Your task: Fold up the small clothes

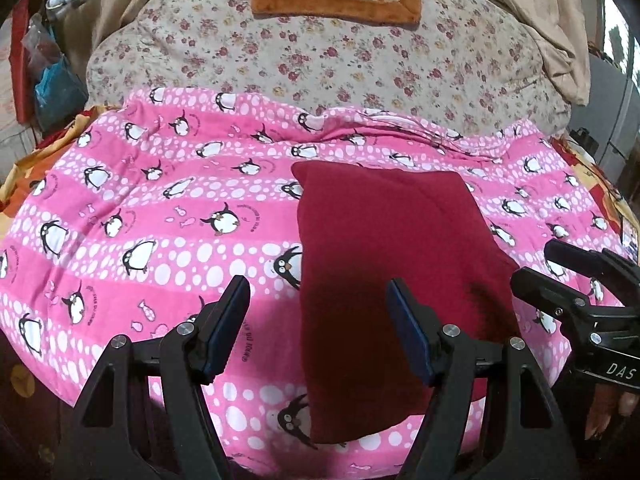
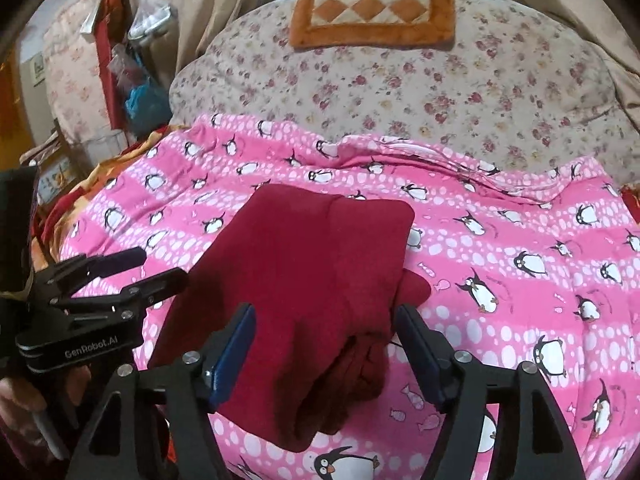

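Two grippers are hovering over a folded dark red garment (image 1: 384, 264) that is lying on a pink penguin-print blanket (image 1: 160, 208). The left gripper (image 1: 318, 300) is holding its fingers spread, gripping nothing, above the garment's left edge. The right gripper (image 2: 326, 328) is likewise standing spread above the garment's near, bunched end, its pads not pressing the cloth. A flowered quilt (image 1: 340, 64) is lying beyond.

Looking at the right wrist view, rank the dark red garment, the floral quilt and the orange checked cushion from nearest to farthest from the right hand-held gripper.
1. Dark red garment: nearest, lying on the pink penguin blanket, its near end between the open fingers of the right hand-held gripper.
2. Floral quilt: beyond the blanket's far edge.
3. Orange checked cushion: farthest, on top of the quilt by the window.
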`<state>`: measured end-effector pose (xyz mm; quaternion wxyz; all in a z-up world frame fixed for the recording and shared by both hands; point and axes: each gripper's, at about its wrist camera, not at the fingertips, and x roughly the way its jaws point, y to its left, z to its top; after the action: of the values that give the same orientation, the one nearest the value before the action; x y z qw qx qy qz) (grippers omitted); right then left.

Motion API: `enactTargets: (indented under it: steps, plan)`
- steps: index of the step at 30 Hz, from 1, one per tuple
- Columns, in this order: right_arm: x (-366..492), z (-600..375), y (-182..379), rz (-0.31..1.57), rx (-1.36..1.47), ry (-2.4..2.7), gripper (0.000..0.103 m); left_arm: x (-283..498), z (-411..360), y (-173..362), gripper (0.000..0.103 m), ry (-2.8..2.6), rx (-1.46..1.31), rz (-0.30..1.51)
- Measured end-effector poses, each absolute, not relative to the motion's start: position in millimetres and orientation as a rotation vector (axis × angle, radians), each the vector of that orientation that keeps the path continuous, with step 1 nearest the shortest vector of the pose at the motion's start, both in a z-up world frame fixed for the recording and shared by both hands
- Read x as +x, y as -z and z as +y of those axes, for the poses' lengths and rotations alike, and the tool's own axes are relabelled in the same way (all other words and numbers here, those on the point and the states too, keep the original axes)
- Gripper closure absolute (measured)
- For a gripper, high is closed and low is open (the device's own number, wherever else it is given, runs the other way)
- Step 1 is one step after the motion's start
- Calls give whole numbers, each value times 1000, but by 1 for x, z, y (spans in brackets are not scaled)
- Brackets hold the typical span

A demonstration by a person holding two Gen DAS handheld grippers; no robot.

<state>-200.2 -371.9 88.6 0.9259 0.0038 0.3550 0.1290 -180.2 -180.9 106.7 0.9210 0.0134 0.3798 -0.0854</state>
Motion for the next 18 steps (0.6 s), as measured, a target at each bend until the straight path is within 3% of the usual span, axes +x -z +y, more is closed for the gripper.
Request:
enactTargets:
  steps: [12, 18]
  plan:
    - [-191, -368, -84, 745, 30, -237, 20, -182, -173, -108, 32, 151, 2, 738]
    - [-189, -369, -80, 762, 39, -240, 19, -181, -175, -110, 27, 163, 8, 738]
